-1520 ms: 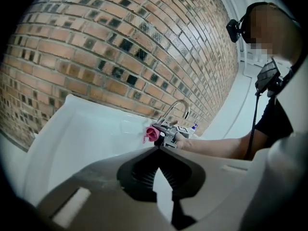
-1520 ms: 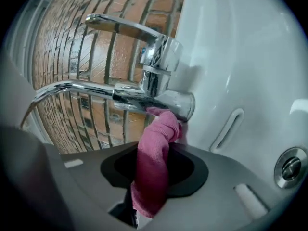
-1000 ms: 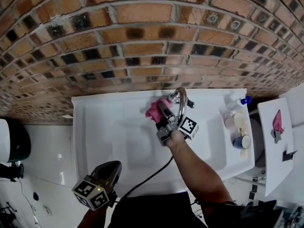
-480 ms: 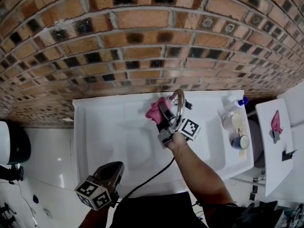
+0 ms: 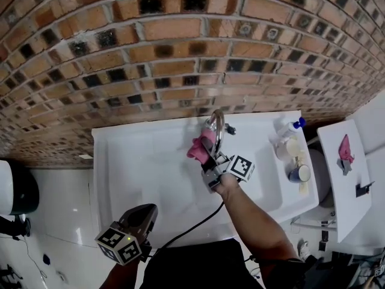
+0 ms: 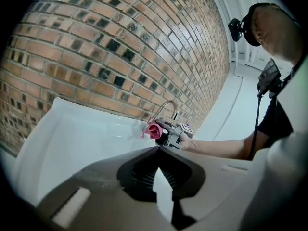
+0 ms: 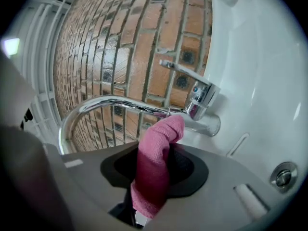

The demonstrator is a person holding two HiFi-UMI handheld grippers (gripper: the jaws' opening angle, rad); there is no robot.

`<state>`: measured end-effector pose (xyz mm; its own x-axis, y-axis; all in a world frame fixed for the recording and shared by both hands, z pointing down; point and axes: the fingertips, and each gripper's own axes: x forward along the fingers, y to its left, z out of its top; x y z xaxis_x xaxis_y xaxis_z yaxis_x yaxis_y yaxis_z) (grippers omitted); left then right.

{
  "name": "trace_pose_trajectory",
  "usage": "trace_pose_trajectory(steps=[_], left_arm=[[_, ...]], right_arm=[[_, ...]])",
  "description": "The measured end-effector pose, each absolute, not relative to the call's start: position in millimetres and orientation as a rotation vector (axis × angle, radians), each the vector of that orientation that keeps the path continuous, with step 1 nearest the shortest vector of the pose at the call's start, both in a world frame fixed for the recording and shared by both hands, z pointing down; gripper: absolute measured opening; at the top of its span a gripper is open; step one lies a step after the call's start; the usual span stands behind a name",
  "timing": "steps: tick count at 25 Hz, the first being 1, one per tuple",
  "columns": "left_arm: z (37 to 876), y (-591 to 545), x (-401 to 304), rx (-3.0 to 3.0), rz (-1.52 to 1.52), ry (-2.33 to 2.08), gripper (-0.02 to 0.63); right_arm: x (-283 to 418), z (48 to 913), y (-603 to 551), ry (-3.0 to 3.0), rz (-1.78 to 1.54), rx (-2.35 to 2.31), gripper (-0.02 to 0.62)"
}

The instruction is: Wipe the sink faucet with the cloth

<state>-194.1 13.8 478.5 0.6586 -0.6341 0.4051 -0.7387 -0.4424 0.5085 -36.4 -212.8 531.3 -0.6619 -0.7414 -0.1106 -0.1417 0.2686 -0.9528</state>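
item: pink cloth (image 7: 155, 163), small, soft, terry-like pile; folded into a thick roll and clamped between the jaws of the right gripper (image 7: 152, 179), free end standing proud of the jaw tips. location: over the white sink (image 5: 138, 161), at the left flank of the faucet (image 5: 217, 124), its upper end up against the curved chrome spout close to the mixer body; actual contact looks likely but is not certain. handling, as judged: light, limp, compressible; will fold and drag rather than push, so it is best gripped low on the roll, as now, leaving only a short stub to press on the metal. faucet: rigid, fixed, polished and slippery; lever handle probably free to swing if knocked. left gripper (image 5: 140, 214): held low near the person's body, well apart from the faucet, jaws closed together with nothing between them. backing: brick wall (image 5: 180, 41). also on the sink's right ledge: a blue-capped bottle (image 5: 290, 129).
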Motion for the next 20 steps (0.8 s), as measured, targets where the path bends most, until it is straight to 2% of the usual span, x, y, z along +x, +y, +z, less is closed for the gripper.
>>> trace_pose_trajectory(steps=[12, 16, 20], left_arm=[[463.8, 34.0, -137.8, 2.324, 0.226, -0.925, 0.006], [456.5, 47.6, -118.6, 2.31, 0.194, -1.0, 0.006], [458.9, 72.9, -92.2, 2.263, 0.166, -1.041, 0.006]], right_arm=[[27.2, 485.3, -86.5, 2.162, -1.374, -0.948, 0.143], [56.5, 477.1, -34.3, 2.461, -1.253, -1.142, 0.144], [71.5, 451.2, 25.4, 2.624, -1.151, -1.088, 0.144]])
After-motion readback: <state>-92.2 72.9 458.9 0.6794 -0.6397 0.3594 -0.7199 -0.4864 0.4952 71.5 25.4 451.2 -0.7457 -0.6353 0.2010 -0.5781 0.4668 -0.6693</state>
